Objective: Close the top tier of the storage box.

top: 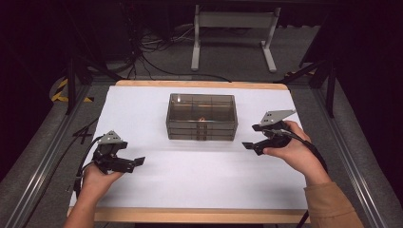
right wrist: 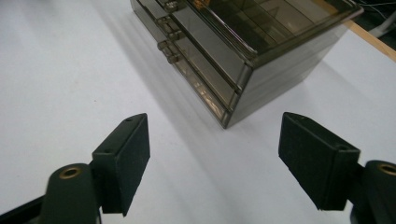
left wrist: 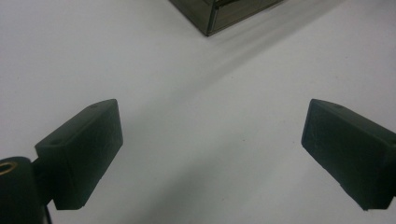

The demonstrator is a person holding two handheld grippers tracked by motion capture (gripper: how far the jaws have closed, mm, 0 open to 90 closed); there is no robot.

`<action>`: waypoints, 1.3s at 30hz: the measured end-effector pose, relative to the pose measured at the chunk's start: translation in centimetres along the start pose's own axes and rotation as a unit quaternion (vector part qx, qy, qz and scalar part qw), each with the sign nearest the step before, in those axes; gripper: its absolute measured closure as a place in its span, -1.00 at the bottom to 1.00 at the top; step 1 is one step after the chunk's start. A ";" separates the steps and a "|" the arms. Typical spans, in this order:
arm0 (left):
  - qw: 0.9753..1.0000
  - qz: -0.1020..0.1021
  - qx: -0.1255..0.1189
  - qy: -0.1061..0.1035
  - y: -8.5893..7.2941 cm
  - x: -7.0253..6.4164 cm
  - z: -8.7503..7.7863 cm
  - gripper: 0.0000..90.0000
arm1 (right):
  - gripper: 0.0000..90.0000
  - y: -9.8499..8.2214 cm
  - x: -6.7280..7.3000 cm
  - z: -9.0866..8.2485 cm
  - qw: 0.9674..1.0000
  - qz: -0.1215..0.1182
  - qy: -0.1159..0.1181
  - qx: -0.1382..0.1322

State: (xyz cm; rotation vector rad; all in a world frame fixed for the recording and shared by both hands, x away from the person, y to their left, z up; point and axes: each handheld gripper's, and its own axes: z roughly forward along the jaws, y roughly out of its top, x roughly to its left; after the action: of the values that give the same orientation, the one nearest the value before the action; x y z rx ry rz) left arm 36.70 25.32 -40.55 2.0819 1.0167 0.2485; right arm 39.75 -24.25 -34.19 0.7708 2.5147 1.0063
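Note:
A smoky see-through drawer cabinet (top: 201, 116) stands mid-table, three shallow drawers with small knobs facing me; a small orange item shows inside it (top: 201, 118). In the right gripper view the cabinet (right wrist: 243, 51) lies just ahead, its front corner nearest. Only a corner of the cabinet (left wrist: 219, 16) shows at the top of the left gripper view. My left gripper (top: 135, 163) hovers at the front left, open and empty, jaws wide (left wrist: 212, 156). My right gripper (top: 251, 146) sits right of the cabinet, open and empty (right wrist: 215, 161).
A white sheet (top: 199, 166) covers the wooden table (top: 199, 214). Beyond the far edge are a grey floor, tangled cables (top: 147, 47) and a white stand's legs (top: 233, 35). Metal rails (top: 45, 156) run along both sides.

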 end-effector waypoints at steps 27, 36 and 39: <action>1.000 -0.007 -0.003 0.027 -0.7 0.6 0.4 -0.89 | -0.43 -5.5 -1.7 -0.3 0.997 0.067 -0.045 -0.016; 0.999 -0.011 0.000 0.042 -1.1 1.0 0.8 -0.91 | -0.43 -7.2 -2.3 1.4 0.994 0.072 -0.079 0.032; 0.999 -0.007 0.007 0.044 -1.1 1.1 0.9 -0.91 | -0.43 -7.6 -2.3 2.0 0.994 0.074 -0.078 0.037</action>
State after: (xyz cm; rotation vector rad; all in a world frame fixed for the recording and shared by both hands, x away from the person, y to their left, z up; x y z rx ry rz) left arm 37.21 26.02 -42.16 2.0922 1.0881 0.3296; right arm 39.81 -29.19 -40.71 1.0302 2.4015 0.8656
